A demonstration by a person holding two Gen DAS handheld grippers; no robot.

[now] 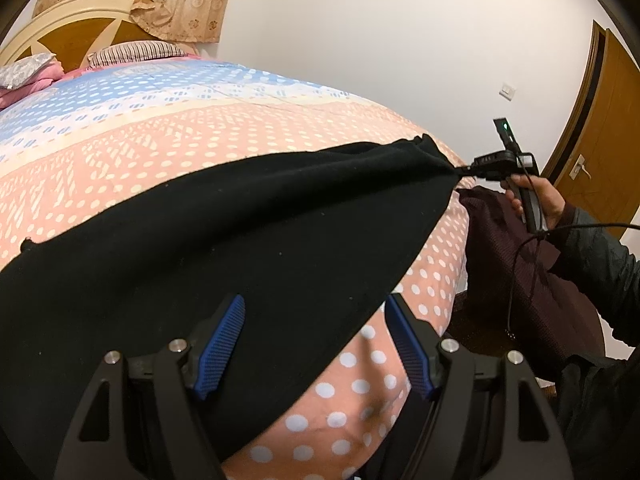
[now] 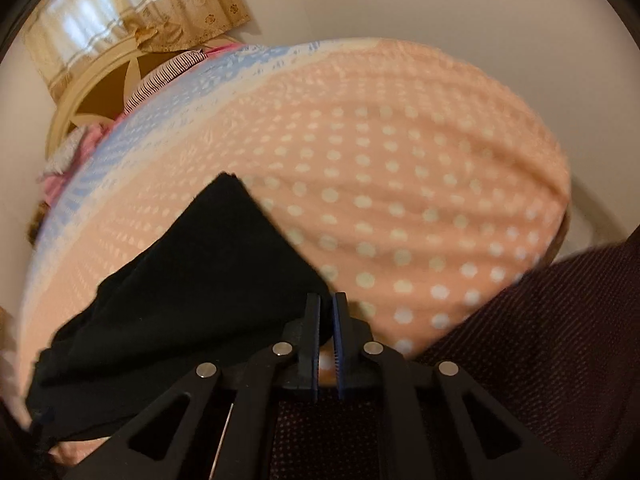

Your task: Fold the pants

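Black pants [image 1: 224, 232] lay spread over the polka-dot bed [image 1: 120, 140] near its foot edge, my right gripper [image 1: 466, 169] pinched shut on one bunched end, lifting it taut, my left gripper [image 1: 316, 340] had jaws spread wide, holding nothing, over the pants' near edge.

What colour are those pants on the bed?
Plain black pants, clearest in the left wrist view.

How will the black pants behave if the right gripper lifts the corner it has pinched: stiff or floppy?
Probably floppy: the black pants bunch into gathers where the right gripper pinches them, and the cloth between there and the bed hangs in a taut drape. Likely light, since one corner pinch holds that span. The open left gripper should support the near edge, or it may sag.
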